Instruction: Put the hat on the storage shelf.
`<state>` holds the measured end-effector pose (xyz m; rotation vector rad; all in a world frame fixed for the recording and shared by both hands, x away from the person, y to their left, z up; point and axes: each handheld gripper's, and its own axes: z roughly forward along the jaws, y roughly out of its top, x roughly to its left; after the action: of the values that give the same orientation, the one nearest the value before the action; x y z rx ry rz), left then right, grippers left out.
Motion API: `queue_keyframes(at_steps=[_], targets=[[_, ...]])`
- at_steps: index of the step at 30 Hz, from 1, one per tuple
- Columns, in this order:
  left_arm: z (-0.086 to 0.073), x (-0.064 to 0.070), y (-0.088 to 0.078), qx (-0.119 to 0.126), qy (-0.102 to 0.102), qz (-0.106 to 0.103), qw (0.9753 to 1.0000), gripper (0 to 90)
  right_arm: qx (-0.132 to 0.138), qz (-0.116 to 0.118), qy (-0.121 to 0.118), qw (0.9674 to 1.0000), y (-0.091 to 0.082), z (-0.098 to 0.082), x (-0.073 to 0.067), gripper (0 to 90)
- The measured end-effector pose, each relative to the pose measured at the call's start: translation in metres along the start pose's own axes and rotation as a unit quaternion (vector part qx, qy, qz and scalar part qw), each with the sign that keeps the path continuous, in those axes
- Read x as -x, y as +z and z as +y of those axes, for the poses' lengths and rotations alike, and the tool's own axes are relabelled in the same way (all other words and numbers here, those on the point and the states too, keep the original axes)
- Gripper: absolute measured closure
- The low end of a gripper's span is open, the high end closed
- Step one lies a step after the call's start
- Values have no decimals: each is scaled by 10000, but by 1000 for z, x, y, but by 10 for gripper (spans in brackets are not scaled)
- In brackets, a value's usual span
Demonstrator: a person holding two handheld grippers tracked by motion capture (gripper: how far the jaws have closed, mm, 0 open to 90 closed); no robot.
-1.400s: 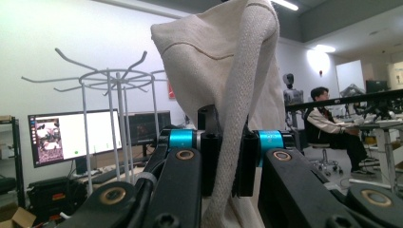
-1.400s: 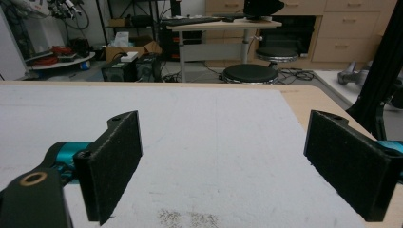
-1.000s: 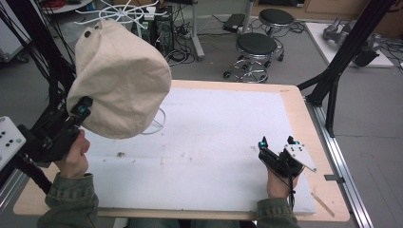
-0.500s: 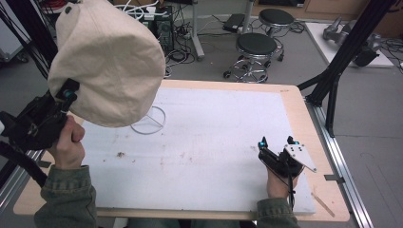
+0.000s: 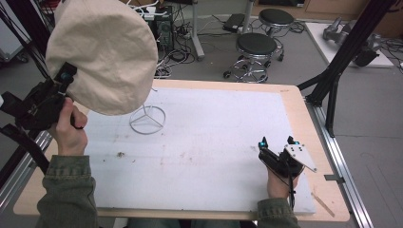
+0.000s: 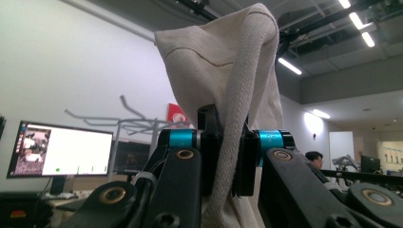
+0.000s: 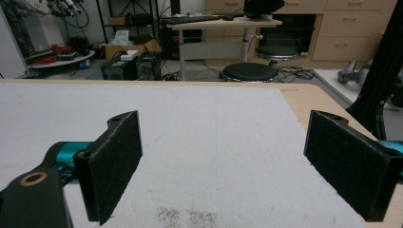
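— What lay on the table [image 5: 304, 102] besides the work?
— A white mat [image 5: 214, 142] with brown stains [image 5: 119, 154], and a wire ring stand [image 5: 148, 119].
— And beyond it?
— Two black stools [image 5: 256, 45] stood on the floor, near tangled cables [image 5: 178, 33].

Beyond my table [image 5: 294, 102] I see grey floor [image 5: 370, 123], two black stools [image 5: 256, 45], cables, wooden drawers [image 7: 347, 23], a lit monitor [image 6: 62, 152] by a white wall [image 6: 71, 61], and ceiling strip lights [image 6: 290, 66].
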<state>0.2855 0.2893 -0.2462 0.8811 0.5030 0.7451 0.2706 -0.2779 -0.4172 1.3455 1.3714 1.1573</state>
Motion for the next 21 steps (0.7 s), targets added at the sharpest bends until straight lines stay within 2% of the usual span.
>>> queue_keyframes(at_steps=[5,11,14,15,21], targets=[[-7,-9,6,-105,-160,92,9998,842,-4,1,-21,10000,0,0,0,116],[-10,-18,9,-210,-337,308,9987,842,-18,9,-40,10000,0,0,-1,116],[-11,-22,12,-357,-639,426,9964,842,-29,30,-24,10000,0,0,-1,116],[-12,-22,12,-473,-581,551,9957,842,-15,24,-18,10000,0,0,-1,116],[-14,-22,14,-646,-518,755,9937,842,39,36,-29,10000,-1,0,-1,116]])
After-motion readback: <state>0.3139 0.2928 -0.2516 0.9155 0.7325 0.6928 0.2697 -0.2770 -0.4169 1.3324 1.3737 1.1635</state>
